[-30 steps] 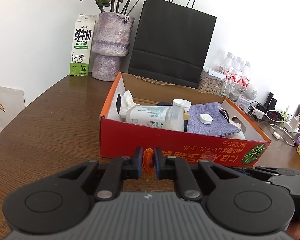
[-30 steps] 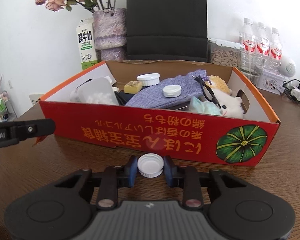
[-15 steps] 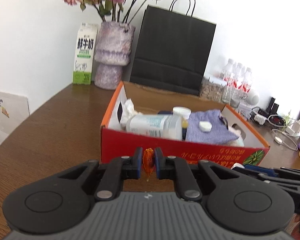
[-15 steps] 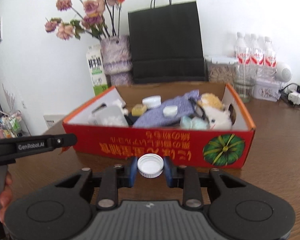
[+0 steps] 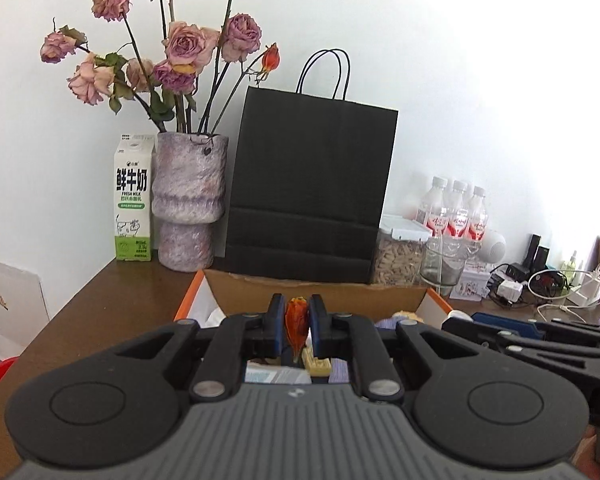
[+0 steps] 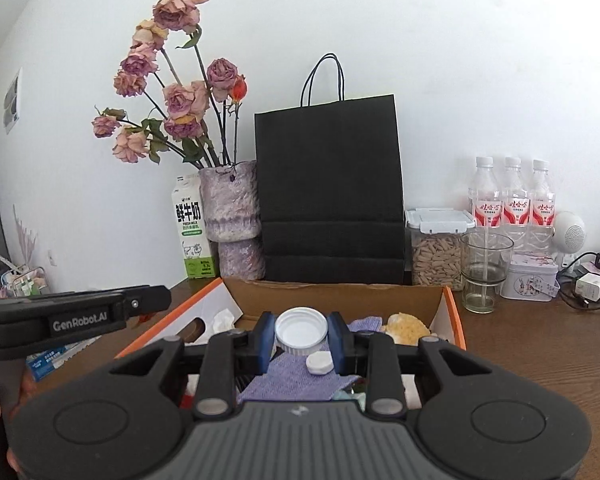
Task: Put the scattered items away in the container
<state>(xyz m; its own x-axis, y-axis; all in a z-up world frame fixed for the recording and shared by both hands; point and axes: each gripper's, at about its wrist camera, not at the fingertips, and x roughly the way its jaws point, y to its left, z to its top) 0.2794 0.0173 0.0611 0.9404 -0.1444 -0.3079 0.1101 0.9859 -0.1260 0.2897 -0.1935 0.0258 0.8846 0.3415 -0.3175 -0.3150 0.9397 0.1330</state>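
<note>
The red and orange cardboard box [image 6: 454,312] lies below both grippers; its brown back wall [image 5: 340,298] shows in the left wrist view. My left gripper [image 5: 297,328] is shut on a small orange dried petal [image 5: 297,322] and holds it above the box. My right gripper [image 6: 301,336] is shut on a white bottle cap [image 6: 301,330] above the box, over a purple cloth [image 6: 296,384] with a small white disc [image 6: 319,363]. A yellow plush toy [image 6: 406,324] lies at the box's right end. The left gripper's arm [image 6: 72,316] shows at left in the right wrist view.
Behind the box stand a black paper bag [image 5: 310,196], a purple vase of dried roses [image 5: 188,208] and a milk carton [image 5: 133,200]. To the right are a snack jar [image 6: 436,248], a glass [image 6: 485,272], three water bottles [image 6: 512,200], a tin [image 6: 534,276] and chargers [image 5: 556,292].
Both grippers have risen from table level in front of the box to above it, still holding the petal and the cap. The box front has dropped out of sight.
</note>
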